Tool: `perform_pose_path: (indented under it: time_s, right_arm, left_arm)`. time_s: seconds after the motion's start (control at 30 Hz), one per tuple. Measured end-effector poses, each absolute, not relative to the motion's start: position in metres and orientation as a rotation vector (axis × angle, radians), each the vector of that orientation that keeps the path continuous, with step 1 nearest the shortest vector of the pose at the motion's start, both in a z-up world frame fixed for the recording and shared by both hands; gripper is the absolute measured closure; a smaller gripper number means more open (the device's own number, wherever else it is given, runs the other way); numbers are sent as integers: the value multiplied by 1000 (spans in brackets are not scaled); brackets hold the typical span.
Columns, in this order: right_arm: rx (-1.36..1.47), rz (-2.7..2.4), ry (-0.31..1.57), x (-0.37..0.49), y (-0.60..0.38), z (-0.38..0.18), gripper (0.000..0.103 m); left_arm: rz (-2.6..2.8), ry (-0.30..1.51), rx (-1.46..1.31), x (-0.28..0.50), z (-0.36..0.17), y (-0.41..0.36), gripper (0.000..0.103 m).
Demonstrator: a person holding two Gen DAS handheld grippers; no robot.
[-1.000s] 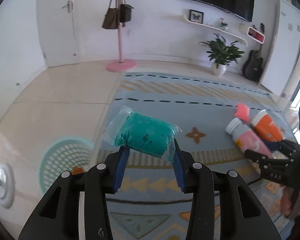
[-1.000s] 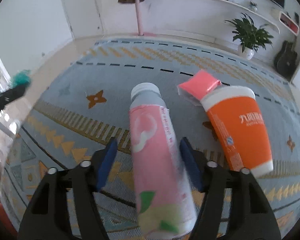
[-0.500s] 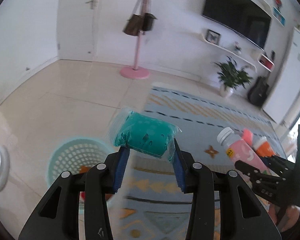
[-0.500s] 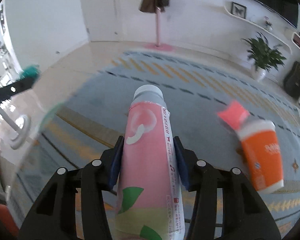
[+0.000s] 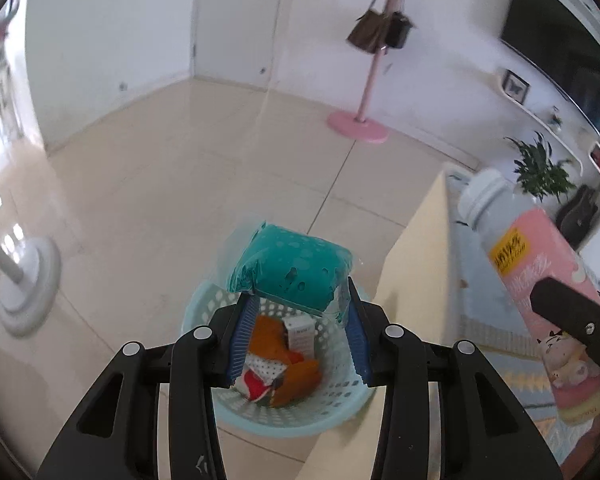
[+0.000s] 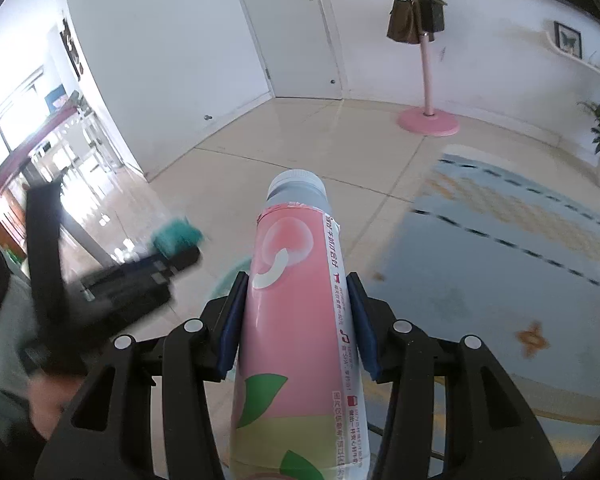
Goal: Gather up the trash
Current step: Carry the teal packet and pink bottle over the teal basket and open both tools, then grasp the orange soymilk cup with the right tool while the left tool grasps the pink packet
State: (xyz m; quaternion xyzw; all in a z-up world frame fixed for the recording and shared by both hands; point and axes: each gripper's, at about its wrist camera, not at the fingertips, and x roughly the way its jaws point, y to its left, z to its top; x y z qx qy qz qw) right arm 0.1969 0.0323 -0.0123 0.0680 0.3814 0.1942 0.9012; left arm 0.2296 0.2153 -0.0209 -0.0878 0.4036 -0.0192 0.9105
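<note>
My left gripper [image 5: 296, 312] is shut on a teal packet in clear wrap [image 5: 290, 268] and holds it right above a light blue mesh basket [image 5: 332, 416] that has orange and white wrappers inside. My right gripper [image 6: 296, 316] is shut on a pink peach-print bottle with a white cap [image 6: 296, 304], held off the floor. The bottle also shows at the right of the left wrist view [image 5: 540, 272]. The left gripper with the teal packet [image 6: 176, 238] shows blurred at the left of the right wrist view.
The basket stands on beige tiles beside the edge of a blue patterned rug [image 6: 520, 264]. A white stand base [image 5: 28, 284] is to the left. A pink coat stand [image 6: 428, 120] and a potted plant [image 5: 540, 168] stand by the far wall.
Both grippers swung left from the rug toward the basket. The left gripper with the teal packet now hangs over the basket. The right gripper closed on the pink bottle and lifted it.
</note>
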Motion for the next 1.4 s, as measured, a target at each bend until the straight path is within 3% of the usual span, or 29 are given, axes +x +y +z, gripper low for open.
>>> perform_pose_path:
  time_s: [0.17,0.2,0.27,0.77,1.03,1.07,1.4]
  right_arm:
    - [174,396,843,228,69,-25,58]
    - [181,394,853,233,73,-29,57]
    - [208,398,866,242,73,-38,56]
    - [246,336,796,218,24,-29,54]
    - [191,207,674,149,-60,24,55]
    - [183,184,659,139,-74,29,54]
    - [109,-79,603,58,-215,26,54]
  left_arm:
    - [-16,865,-235,251,-40,235,59]
    - [-6,869,-236,252,-42,236,47]
    - [4,866,-245,251,-43,240,35]
    - [-85,712,-281,218,9,205,37]
    - [-214,614,-334,169,61,110,38]
    - [-205,609,-330,163,63,99,44]
    - [-414,594,-165,112,43,-25,45]
